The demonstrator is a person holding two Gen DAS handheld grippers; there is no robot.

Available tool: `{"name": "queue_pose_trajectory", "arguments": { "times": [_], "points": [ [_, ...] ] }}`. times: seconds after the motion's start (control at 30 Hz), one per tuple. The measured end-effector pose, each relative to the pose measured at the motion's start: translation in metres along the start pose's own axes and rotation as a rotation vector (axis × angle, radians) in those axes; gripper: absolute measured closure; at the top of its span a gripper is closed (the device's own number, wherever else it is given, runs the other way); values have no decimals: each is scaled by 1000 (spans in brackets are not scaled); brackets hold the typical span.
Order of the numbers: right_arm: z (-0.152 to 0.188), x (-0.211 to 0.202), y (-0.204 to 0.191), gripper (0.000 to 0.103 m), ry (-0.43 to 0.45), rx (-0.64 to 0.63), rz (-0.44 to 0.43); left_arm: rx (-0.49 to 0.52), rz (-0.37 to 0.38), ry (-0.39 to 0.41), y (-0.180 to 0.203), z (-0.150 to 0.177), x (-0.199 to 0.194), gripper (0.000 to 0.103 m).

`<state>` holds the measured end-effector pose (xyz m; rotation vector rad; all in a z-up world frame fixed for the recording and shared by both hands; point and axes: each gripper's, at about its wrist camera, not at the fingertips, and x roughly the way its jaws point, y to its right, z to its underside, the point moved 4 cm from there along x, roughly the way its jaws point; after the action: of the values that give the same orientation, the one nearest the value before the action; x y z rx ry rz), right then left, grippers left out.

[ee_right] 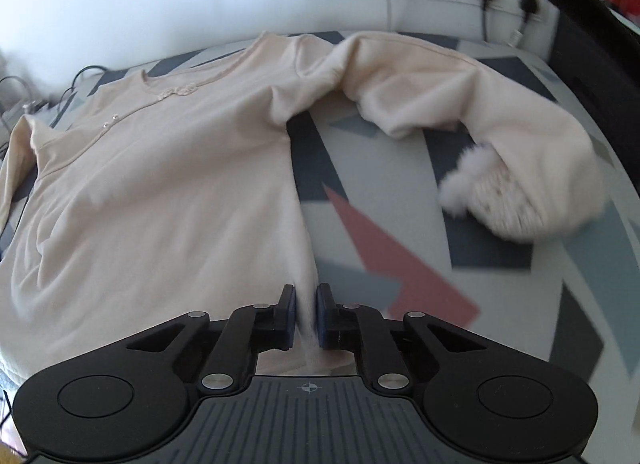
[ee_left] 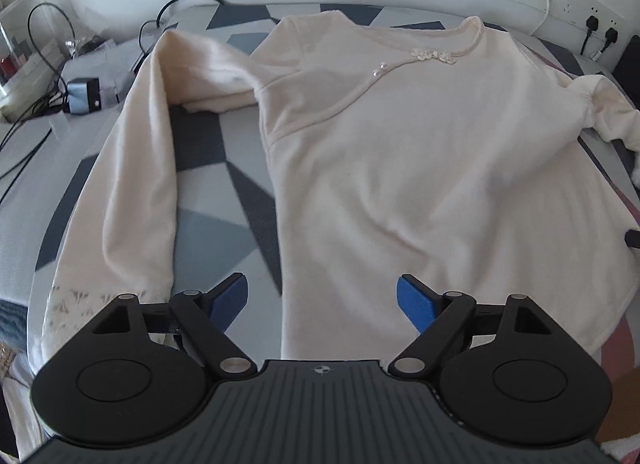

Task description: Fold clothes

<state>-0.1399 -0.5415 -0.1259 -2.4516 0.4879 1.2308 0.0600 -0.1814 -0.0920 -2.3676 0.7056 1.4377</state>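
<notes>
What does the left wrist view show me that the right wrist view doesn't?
Left wrist only: the left tongs open above the top's bottom hem, and the long sleeve lying straight down the bed.
Right wrist only: the right tongs shut on the top's side edge, and the fluffy cuff on the bent sleeve.
Both: the cream top spread flat, its collar knot, and the patterned bedcover.

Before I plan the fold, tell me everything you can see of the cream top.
The cream top is a soft, fleecy long-sleeved garment lying face up on the patterned bedcover, with a round neckline, flower clasps, two pearl buttons, fluffy cuffs. Both sleeves are bent. The right gripper pinches its side hem; the left gripper hovers open above it.
</notes>
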Motion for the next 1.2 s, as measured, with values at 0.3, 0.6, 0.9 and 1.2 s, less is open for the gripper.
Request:
{"name": "queue_pose_trajectory", "arguments": {
  "times": [0.3, 0.6, 0.9, 1.2],
  "points": [
    [56, -35, -21, 94, 17, 158, 93, -35, 80, -55, -34, 68, 1, 29],
    [87, -59, -42, 96, 45, 233, 92, 33, 82, 8, -31, 62, -7, 93],
    [100, -68, -42, 89, 27, 293, 121, 65, 33, -11, -39, 62, -13, 89],
    [50, -106, -48, 31, 102, 343, 84, 55, 2, 53, -43, 46, -43, 49]
  ]
}}
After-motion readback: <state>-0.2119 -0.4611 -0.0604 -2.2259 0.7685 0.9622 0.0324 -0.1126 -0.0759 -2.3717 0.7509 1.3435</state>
